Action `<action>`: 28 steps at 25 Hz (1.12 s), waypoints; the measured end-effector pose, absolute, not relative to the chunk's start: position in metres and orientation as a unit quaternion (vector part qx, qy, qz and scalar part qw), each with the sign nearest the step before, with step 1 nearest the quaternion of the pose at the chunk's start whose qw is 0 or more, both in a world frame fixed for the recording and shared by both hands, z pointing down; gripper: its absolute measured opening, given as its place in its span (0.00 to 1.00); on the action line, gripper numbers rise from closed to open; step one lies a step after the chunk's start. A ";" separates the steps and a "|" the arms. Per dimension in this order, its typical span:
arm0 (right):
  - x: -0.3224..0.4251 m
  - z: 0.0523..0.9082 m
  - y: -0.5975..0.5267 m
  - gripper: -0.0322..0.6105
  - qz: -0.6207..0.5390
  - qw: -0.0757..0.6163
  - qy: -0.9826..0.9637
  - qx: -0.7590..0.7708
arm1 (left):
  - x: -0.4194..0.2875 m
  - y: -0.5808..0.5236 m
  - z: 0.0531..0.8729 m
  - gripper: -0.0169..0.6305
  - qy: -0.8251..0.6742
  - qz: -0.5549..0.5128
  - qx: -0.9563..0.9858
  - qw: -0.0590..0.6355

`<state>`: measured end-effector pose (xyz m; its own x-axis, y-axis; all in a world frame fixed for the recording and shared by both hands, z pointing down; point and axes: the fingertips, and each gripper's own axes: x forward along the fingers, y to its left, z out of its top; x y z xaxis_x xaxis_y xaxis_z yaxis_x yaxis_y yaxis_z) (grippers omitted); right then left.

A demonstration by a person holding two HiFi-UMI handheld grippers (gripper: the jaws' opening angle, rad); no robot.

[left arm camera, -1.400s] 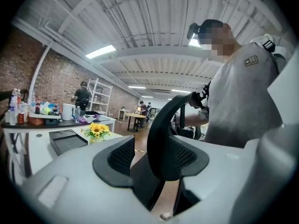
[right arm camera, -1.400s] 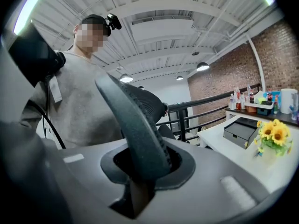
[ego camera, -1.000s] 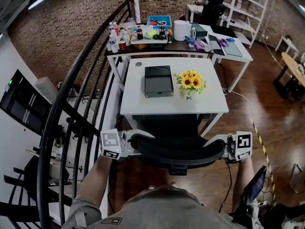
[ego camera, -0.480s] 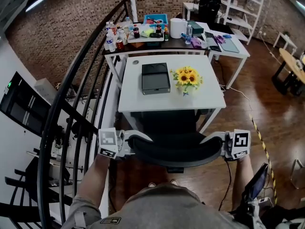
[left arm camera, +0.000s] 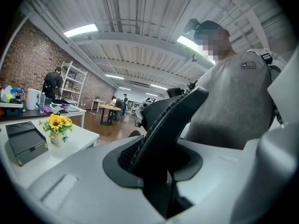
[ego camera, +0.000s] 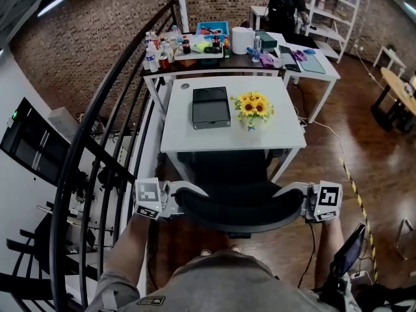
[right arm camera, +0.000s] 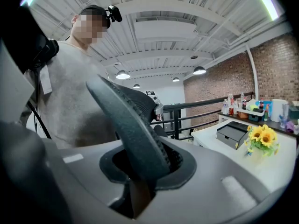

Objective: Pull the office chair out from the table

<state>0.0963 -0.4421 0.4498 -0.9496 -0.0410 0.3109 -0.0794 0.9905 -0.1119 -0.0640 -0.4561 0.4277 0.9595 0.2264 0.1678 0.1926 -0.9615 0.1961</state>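
The black mesh office chair (ego camera: 240, 207) stands at the near edge of the white table (ego camera: 195, 142), with its seat partly under the tabletop. My left gripper (ego camera: 170, 199) is shut on the left edge of the backrest (left arm camera: 173, 115), which fills the space between its jaws (left arm camera: 154, 160). My right gripper (ego camera: 304, 200) holds the right edge of the backrest (right arm camera: 126, 120). Its jaws (right arm camera: 140, 169) are opening slightly, with the mesh edge still lodged between them.
On the table are a black box (ego camera: 210, 107) and a vase of sunflowers (ego camera: 253, 106). A black stair railing (ego camera: 97, 148) runs close along the left. Behind is a cluttered table (ego camera: 195, 51), with a person (ego camera: 285, 5) at the shelves. Wooden floor (ego camera: 364, 142) lies to the right.
The chair and both grippers have drawn back slightly from the table, which now sits a little farther up in the head view. Both grips stay on the backrest edges.
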 end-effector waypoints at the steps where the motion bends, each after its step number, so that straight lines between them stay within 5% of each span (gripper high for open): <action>1: 0.097 0.450 -0.440 0.20 0.061 0.154 -0.986 0.030 | -0.063 -0.454 0.428 0.18 0.108 0.096 0.985 0.090; 28: 0.112 0.453 -0.342 0.20 0.067 0.154 -0.986 0.022 | -0.047 -0.356 0.431 0.17 0.103 0.089 0.987 0.090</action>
<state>0.1122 -0.3424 0.4533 -0.9516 -0.0229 0.3066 -0.0640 0.9902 -0.1244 -0.0473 -0.3556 0.4315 0.9630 0.2187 0.1576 0.1866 -0.9628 0.1956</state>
